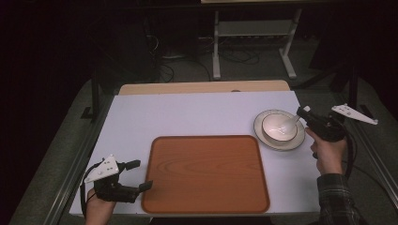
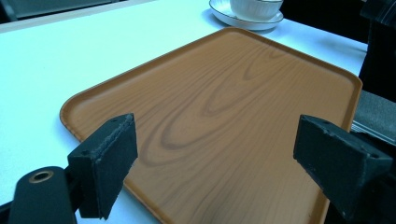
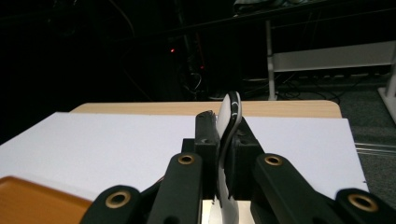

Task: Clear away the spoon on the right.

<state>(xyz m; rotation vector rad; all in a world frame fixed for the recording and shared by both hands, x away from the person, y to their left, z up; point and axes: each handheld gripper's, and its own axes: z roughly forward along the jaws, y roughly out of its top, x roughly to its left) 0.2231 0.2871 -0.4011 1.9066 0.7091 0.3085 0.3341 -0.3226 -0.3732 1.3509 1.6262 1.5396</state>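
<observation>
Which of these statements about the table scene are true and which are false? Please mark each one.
1. The right gripper is shut on the white spoon. True.
2. The left gripper holds the tray. False: its jaws stand open, with nothing between them.
3. The bowl stands on the plate. True.
4. The plate lies on the tray. False: it lies on the white table, beside the tray.
5. The tray carries a cup. False: nothing lies on it.
</observation>
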